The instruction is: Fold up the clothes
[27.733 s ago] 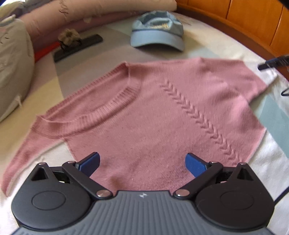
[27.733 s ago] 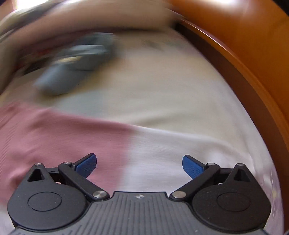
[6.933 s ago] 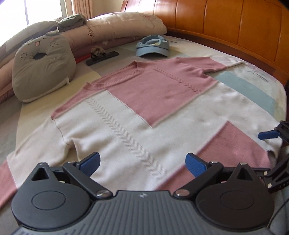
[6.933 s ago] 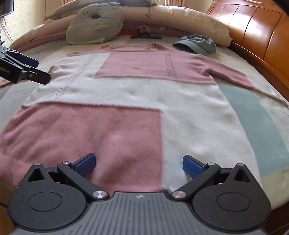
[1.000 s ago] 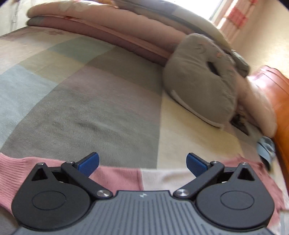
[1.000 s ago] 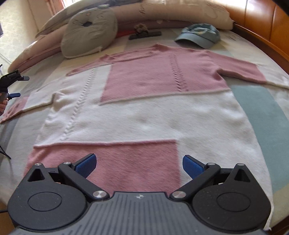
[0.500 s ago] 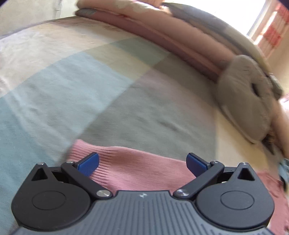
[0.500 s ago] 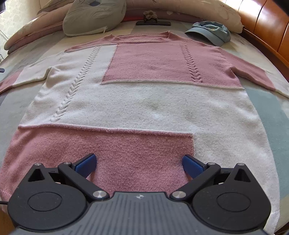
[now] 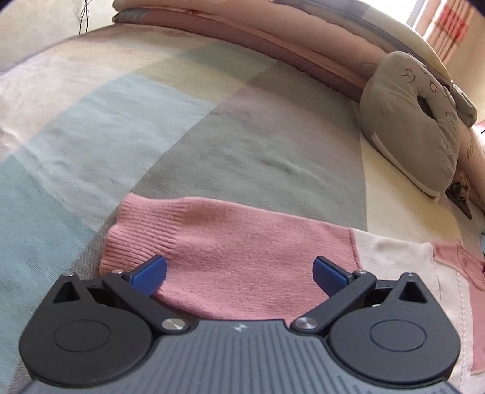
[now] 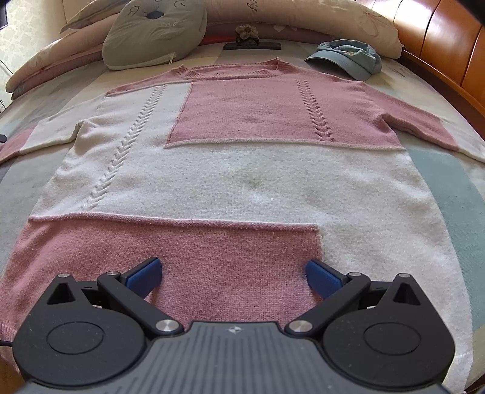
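In the left wrist view, the left claw [image 9: 239, 272] is seen spread wide, nothing between its blue fingertips [image 9: 150, 274]. Directly beyond the claw the pink sleeve [image 9: 230, 251] of the sweater is laid flat on the bed [image 9: 121, 115], its ribbed cuff [image 9: 136, 233] just past the claw's left fingertip. To the right of the claw the sleeve's pink gives way to a cream band. A grey cushion [image 9: 409, 121] is seen far beyond the sleeve, to the right, against a row of long pillows [image 9: 272, 27].

In the right wrist view, the right claw [image 10: 233, 277] is likewise held wide open and empty, poised at the hem of the sweater [image 10: 230, 169]. The sweater is spread flat, front up, on the checked bed cover, with a pink block nearest the claw, a cream band beyond it, and a pink panel up to the neckline [image 10: 233, 71]. Both sleeves are stretched outward. Beyond the sweater's right shoulder a blue cap [image 10: 348, 59] is seen; beyond its left shoulder lies the grey cushion [image 10: 151, 33]. A dark flat object [image 10: 251, 45] with a small ornament on it lies just past the neckline. A wooden headboard [image 10: 448, 45] runs along the sweater's right.
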### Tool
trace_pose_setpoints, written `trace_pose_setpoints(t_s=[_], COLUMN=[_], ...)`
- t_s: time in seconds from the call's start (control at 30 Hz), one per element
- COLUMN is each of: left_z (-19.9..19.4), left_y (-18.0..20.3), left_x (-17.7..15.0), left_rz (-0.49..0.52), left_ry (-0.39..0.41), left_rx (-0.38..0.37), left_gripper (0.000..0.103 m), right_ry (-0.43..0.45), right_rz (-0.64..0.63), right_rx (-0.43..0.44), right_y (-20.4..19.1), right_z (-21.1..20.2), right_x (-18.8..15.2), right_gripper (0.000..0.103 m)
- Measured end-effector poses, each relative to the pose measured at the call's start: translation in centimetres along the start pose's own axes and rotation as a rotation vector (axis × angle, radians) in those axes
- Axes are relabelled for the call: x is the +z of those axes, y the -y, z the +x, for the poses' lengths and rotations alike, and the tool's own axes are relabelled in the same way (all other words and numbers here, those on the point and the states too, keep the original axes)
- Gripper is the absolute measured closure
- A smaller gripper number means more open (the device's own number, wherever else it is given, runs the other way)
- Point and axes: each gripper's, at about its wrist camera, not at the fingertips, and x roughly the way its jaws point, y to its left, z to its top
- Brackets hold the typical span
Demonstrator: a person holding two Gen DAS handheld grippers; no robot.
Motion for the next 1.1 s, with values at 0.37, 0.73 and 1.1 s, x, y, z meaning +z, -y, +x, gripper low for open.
trace_pose_setpoints(t_s=[0.37, 0.73, 1.1], left_z=[3.0, 9.9, 0.0], left_y=[19.5, 27.3, 28.7], left_x=[-0.6, -1.4, -7.7], left_rz=[0.285, 0.324, 0.508], left_ry=[-0.134, -0.175, -0.267], left_rx=[-0.403, -0.358, -0.627], left_gripper=[0.001, 0.001, 0.001], right_ry=[-0.029, 0.027, 0.040], right_rz=[-0.038, -0.076, -0.071], right_rx=[-0.007, 0.021, 0.023], right_y=[-0.3, 0.1, 0.2], right_z=[0.3, -0.1, -0.2], right_x=[0.5, -0.4, -0.5], right_gripper=[0.000, 0.000, 0.000])
